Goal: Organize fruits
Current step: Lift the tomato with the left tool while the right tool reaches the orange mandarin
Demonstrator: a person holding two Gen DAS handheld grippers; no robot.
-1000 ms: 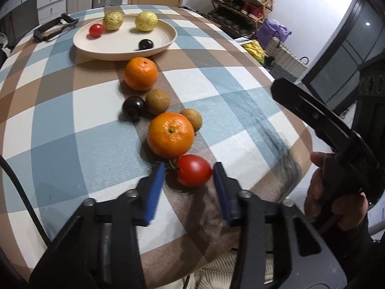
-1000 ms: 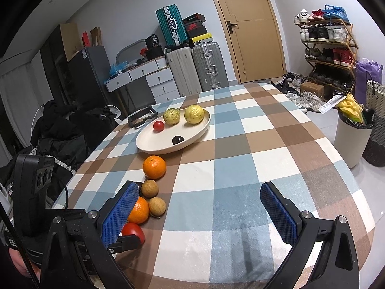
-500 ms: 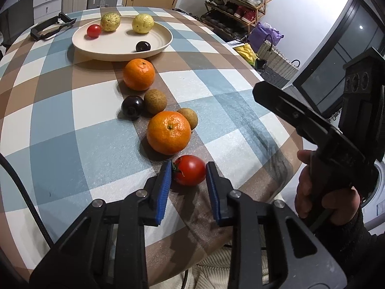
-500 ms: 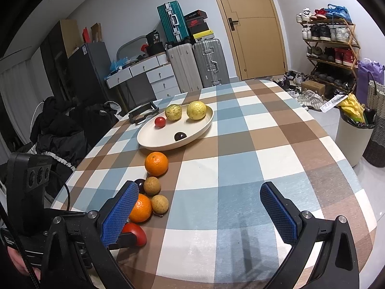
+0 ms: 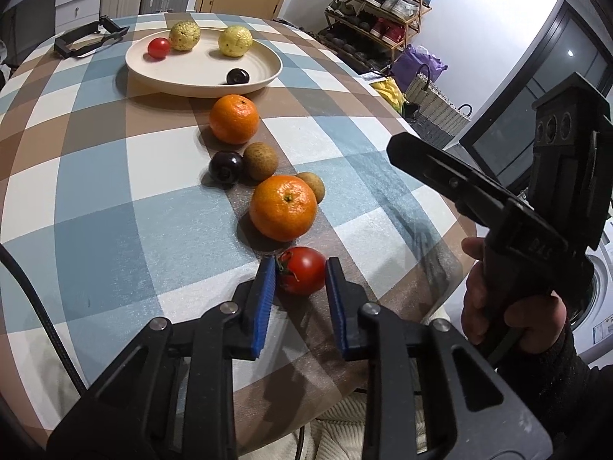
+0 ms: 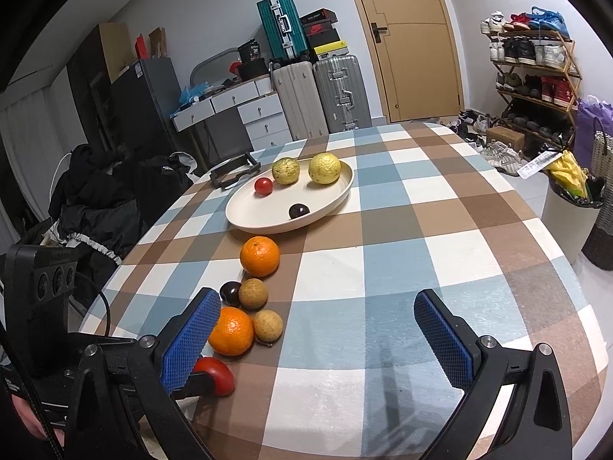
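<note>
left tongs (image 5: pixel 299 287) now clamping tomato (image 5: pixel 302 275)

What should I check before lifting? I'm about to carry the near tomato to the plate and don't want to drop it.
1. Left gripper pads closed on the near tomato: ok, both blue pads sit against its sides.
2. Grip centred on the fruit: cannot tell, only the fingertips reach it.
3. Near orange clear of the fingers: ok, just beyond them, apart.
4. Free space on the plate: ok, four fruits, open middle.
5. Right gripper out of the way: ok, open, holding nothing, off to the side.
</note>
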